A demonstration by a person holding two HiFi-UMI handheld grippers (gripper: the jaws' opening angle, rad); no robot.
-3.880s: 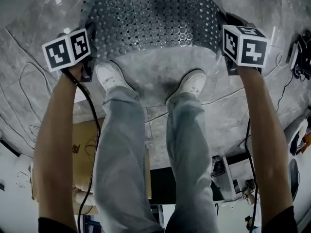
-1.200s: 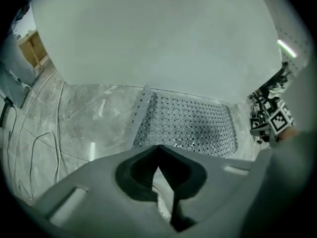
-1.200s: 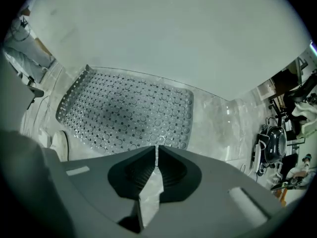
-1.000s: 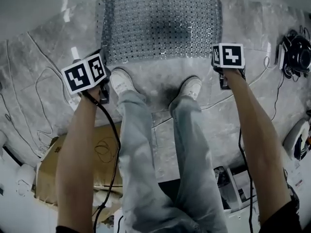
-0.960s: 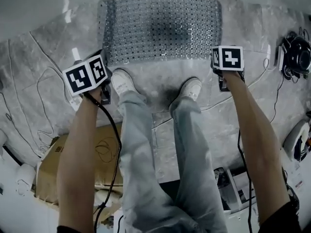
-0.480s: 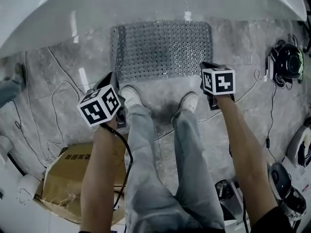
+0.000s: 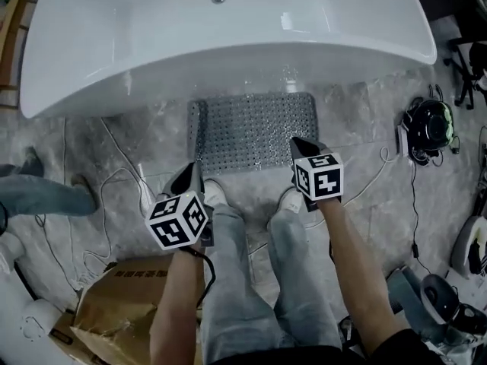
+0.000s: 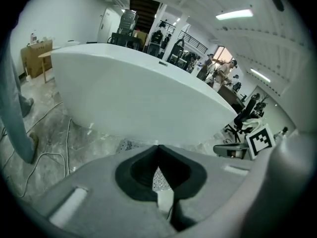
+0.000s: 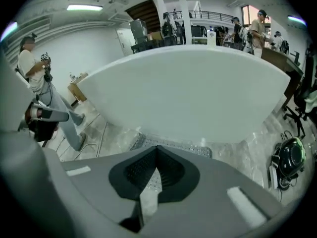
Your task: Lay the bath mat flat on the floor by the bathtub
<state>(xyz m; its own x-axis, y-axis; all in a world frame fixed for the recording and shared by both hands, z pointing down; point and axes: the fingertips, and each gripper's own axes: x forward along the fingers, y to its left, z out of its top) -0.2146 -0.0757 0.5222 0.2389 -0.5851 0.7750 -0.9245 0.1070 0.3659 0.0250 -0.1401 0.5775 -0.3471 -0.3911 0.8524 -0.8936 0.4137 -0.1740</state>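
Observation:
The grey perforated bath mat (image 7: 255, 131) lies spread on the marble floor right beside the white bathtub (image 7: 228, 36). My left gripper (image 7: 189, 179) hangs above the floor just short of the mat's near left corner, jaws shut and holding nothing. Over the mat's near right corner is my right gripper (image 7: 299, 144), also shut and holding nothing. In the left gripper view the jaws (image 8: 158, 147) meet, with a strip of mat (image 8: 159, 177) showing below them and the bathtub (image 8: 138, 98) ahead. The right gripper view shows its closed gripper (image 9: 157, 148) above the mat (image 9: 173, 144) in front of the bathtub (image 9: 188, 93).
The person's white shoes (image 7: 215, 195) stand at the mat's near edge. Cables (image 7: 114, 173) trail over the floor at the left, near another person's leg (image 7: 38, 196). A cardboard box (image 7: 114, 306) sits at the lower left, a black device (image 7: 428, 126) at the right.
Both grippers have risen away from the mat's near corners, and the mat stays flat on the floor. The head view has lifted, so the whole bathtub now shows.

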